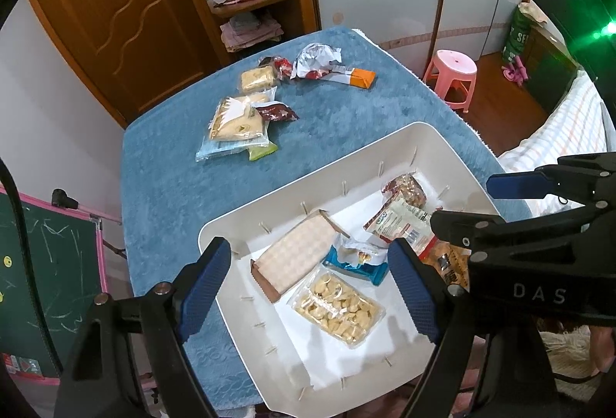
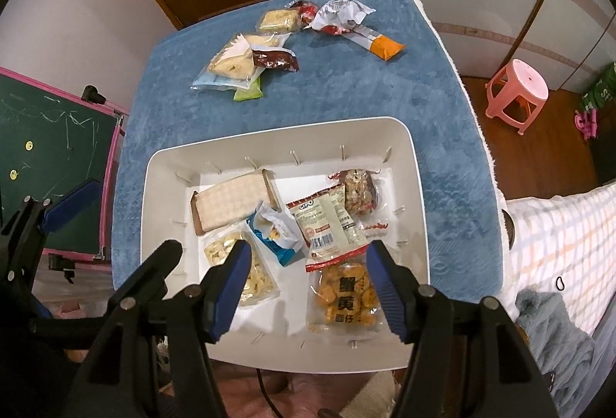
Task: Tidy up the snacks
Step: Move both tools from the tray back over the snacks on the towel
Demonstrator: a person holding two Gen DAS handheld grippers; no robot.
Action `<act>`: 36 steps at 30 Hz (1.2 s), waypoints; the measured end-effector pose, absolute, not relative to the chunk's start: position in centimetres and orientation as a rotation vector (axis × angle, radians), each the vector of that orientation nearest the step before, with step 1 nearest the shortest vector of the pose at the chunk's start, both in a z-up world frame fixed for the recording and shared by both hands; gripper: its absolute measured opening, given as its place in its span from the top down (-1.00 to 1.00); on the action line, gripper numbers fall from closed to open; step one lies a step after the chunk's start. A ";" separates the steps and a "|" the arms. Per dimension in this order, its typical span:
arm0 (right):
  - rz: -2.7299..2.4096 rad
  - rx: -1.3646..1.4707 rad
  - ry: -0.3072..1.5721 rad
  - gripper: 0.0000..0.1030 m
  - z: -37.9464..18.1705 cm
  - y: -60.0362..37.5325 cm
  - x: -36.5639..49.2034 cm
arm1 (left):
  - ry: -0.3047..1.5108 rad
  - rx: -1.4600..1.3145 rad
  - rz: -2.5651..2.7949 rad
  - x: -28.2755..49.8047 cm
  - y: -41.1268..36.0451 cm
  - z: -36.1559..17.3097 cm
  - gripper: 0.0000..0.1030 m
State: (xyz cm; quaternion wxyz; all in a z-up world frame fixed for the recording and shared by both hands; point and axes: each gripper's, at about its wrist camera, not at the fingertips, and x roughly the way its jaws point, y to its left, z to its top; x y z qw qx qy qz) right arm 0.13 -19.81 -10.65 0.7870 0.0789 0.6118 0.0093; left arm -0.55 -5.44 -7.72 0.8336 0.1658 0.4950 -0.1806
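A white bin [image 1: 246, 210] [image 2: 161, 164] stands on the blue table near me and holds several snack packs: a tan checked box [image 1: 296, 252] [image 2: 231, 202], a clear pack of pale crackers [image 1: 338, 310], a blue pack [image 2: 277, 233], a white-red pack [image 2: 327, 221] and an orange snack bag [image 2: 344, 298]. More loose snacks [image 1: 246, 117] [image 2: 246, 60] lie at the table's far side, with an orange-ended stick pack [image 1: 354, 75] [image 2: 381, 44]. My left gripper [image 1: 308, 291] is open and empty above the bin. My right gripper [image 2: 308, 287] is open and empty above the bin's near part.
The blue cloth table [image 1: 346, 117] [image 2: 423, 102] fills the middle. A green chalkboard [image 1: 46, 271] stands at the left, a pink stool [image 1: 454, 75] [image 2: 516, 87] and a checked bed [image 2: 558, 244] at the right. A wooden door and shelves are behind.
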 end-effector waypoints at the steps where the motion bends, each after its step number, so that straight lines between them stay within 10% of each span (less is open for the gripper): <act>1: 0.021 0.169 1.317 -0.22 -10.6 -19.9 0.2 | 1.047 0.349 -0.383 -0.5 -5.5 -7.7 -0.61; 36: 0.132 0.154 1.298 -0.22 -11.4 -21.8 8.4 | 1.197 0.256 -0.163 9.5 -4.6 -10.4 -0.61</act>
